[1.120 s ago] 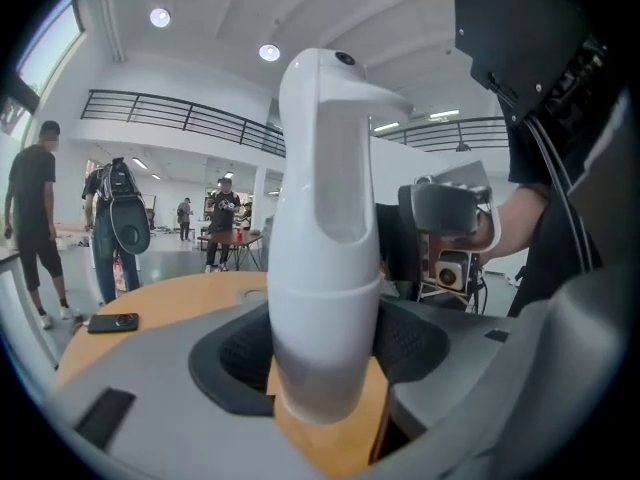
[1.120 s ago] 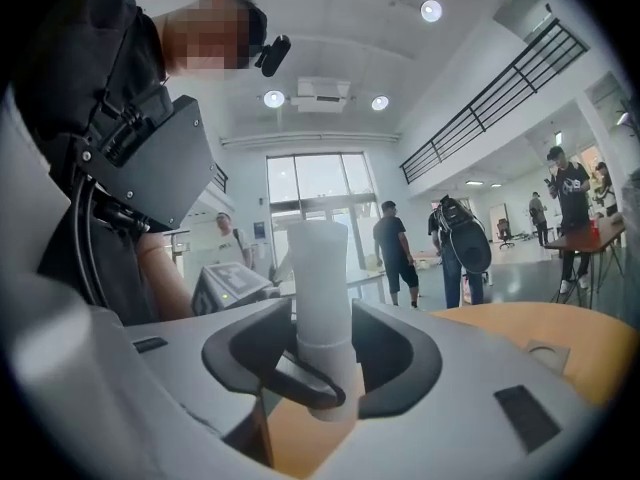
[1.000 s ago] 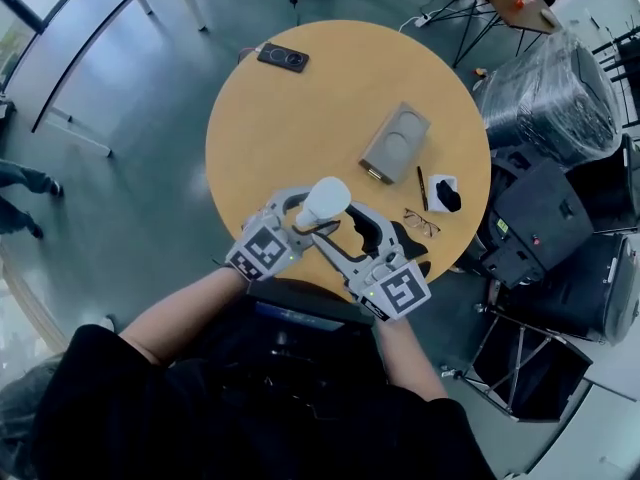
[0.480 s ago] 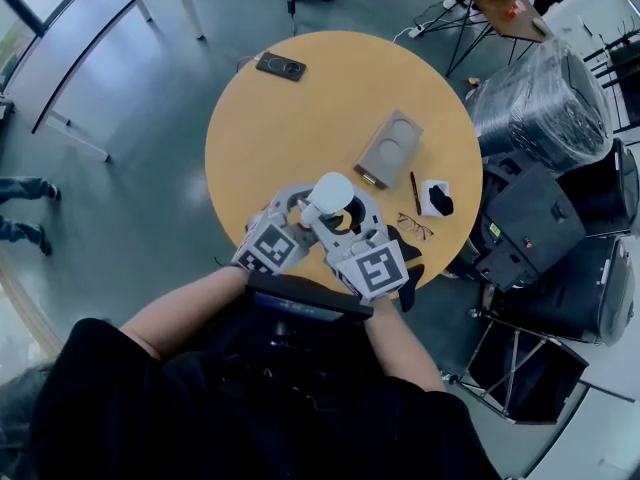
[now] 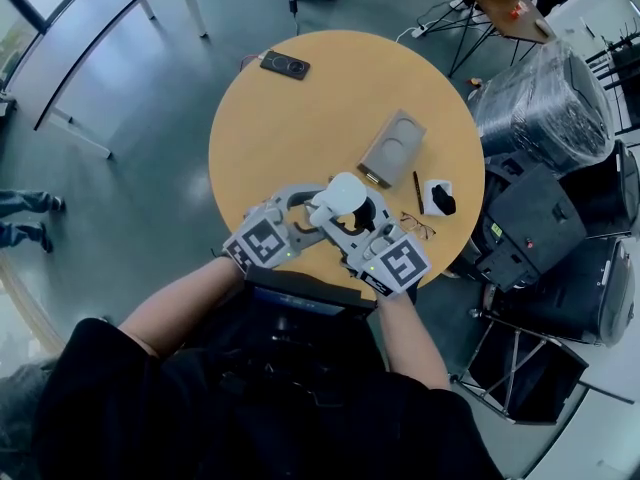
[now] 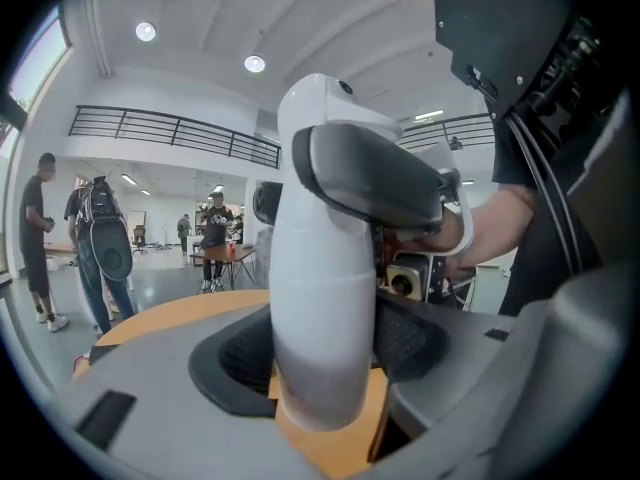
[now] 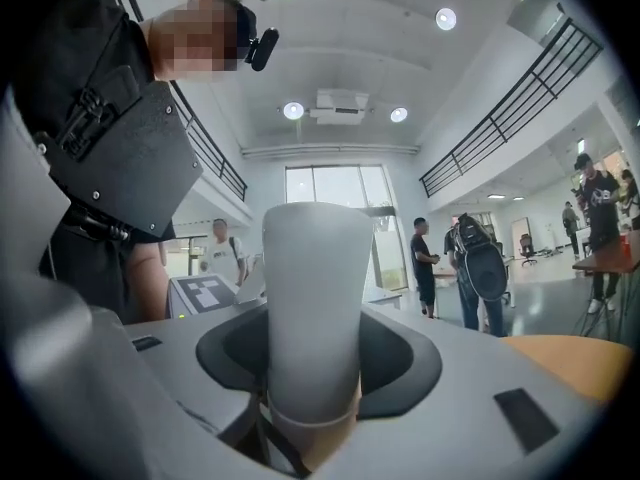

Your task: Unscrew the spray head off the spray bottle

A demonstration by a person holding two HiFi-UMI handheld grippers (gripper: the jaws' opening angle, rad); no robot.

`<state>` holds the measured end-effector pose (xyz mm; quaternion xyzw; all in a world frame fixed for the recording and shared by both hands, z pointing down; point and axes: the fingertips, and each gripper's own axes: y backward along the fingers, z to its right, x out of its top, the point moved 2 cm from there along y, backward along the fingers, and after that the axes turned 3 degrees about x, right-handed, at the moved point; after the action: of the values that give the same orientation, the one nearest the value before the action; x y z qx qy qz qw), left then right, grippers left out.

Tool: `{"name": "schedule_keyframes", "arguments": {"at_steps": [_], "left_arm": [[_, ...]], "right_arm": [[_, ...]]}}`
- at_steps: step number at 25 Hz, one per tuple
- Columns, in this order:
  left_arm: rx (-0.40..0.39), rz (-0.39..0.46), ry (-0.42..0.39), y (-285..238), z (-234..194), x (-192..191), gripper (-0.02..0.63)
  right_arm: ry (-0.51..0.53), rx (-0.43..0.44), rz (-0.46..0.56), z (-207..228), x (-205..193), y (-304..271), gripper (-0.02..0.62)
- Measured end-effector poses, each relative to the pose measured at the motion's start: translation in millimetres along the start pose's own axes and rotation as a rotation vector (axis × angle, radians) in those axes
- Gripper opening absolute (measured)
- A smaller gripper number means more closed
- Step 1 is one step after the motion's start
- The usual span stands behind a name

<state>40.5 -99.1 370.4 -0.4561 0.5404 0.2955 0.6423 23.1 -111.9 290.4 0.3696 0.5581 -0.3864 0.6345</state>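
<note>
Both grippers had carried the spray bottle (image 6: 320,268) a little up and to the right in the head view since the earlier frame, and the right one's marker cube had swung toward the person's right.

Nearest, the left gripper (image 6: 320,348) stood fairly wide. Its dark pads pressed on either side of the bottle's white lower body, holding it upright and clear of the round table (image 5: 300,118), above its near edge. The right gripper (image 7: 313,353) came in from the opposite side. Its jaws had just been closing, narrower than the left's, with a white upright part of the bottle between them and the pads against it. Whether that was the collar under the spray head (image 6: 365,173) or the body just below, I could not tell. The grey-fronted head sat on top, not yet off.

As I judged it, the unscrewing was about to start. The left grip needed to be the firm anchor. The right needed to sit squarely on the collar, not the trigger, and turn about the bottle's upright axis in short twists, regripping between them, without tilting or pulling.

Farther off on the table lay glasses (image 5: 420,226), a pen (image 5: 417,192), a grey case (image 5: 392,148) and, at the far edge, a phone (image 5: 285,64), all well apart from the work.
</note>
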Motion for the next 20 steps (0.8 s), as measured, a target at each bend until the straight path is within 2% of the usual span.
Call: {"name": "schedule_keyframes", "arguments": {"at_steps": [2, 8, 10, 12, 14, 15, 18, 20], "left_arm": [[-0.037, 0.017, -0.003, 1.6, 3.4, 4.4, 0.302], [-0.338, 0.045, 0.007, 15.6, 26.5, 7.7, 0.302], [-0.382, 0.038, -0.003, 19.7, 28.9, 8.0, 0.302], [-0.355, 0.03, -0.005, 18.5, 25.4, 8.4, 0.302], [-0.297, 0.032, -0.001, 15.1, 18.7, 10.1, 0.304], [-0.267, 0.038, 0.002, 14.0, 15.2, 11.8, 0.304], [-0.152, 0.053, 0.0, 12.2, 0.7, 15.7, 0.305], [-0.063, 0.061, 0.002, 11.0, -9.7, 17.0, 0.305]], "right_arm": [[-0.003, 0.056, 0.002, -3.9, 4.4, 1.9, 0.227], [-0.043, 0.366, -0.039, -32.4, 10.4, 5.5, 0.222], [-0.047, 0.421, -0.029, -36.8, 12.0, 5.7, 0.224], [-0.015, 0.386, -0.043, -33.9, 10.6, 5.8, 0.232], [0.021, 0.302, -0.068, -24.8, 8.2, 5.1, 0.25], [0.033, 0.261, -0.082, -20.2, 7.1, 4.1, 0.301], [0.066, 0.149, -0.105, -9.8, 5.9, -2.3, 0.357], [0.077, 0.053, -0.087, -3.5, 8.9, -6.8, 0.364]]}}
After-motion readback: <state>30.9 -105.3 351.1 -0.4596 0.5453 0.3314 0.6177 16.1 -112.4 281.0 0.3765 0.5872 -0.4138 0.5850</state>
